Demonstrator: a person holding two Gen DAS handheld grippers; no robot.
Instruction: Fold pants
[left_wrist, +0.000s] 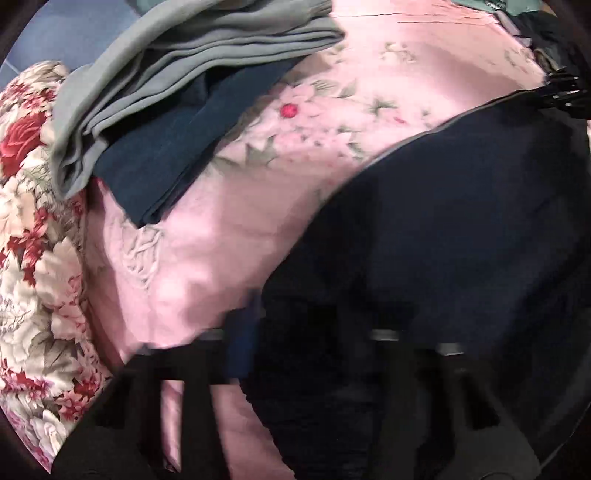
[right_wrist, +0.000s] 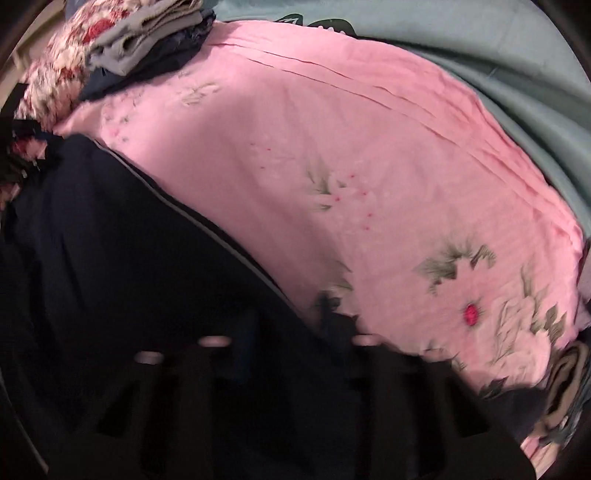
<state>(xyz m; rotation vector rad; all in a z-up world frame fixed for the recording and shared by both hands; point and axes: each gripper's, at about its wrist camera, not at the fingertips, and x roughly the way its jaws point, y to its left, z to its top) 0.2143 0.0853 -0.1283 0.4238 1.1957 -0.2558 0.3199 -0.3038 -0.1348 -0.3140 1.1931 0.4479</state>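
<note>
Dark navy pants (left_wrist: 443, 229) with a thin grey side stripe lie spread on a pink flowered bedspread (left_wrist: 229, 229). They also show in the right wrist view (right_wrist: 110, 240), at lower left. My left gripper (left_wrist: 306, 332) is low over the pants' near edge, fingers apart; the frame is blurred and dark there. My right gripper (right_wrist: 288, 343) sits over the pants' edge, fingers apart, and also shows at the right edge of the left wrist view (left_wrist: 565, 92). I cannot tell whether either one pinches cloth.
A stack of folded grey and dark blue clothes (left_wrist: 177, 96) lies at the far left of the bed, also in the right wrist view (right_wrist: 147, 44). A red-and-white flowered quilt (left_wrist: 33, 258) is beside it. A teal sheet (right_wrist: 498, 74) lies beyond the pink spread.
</note>
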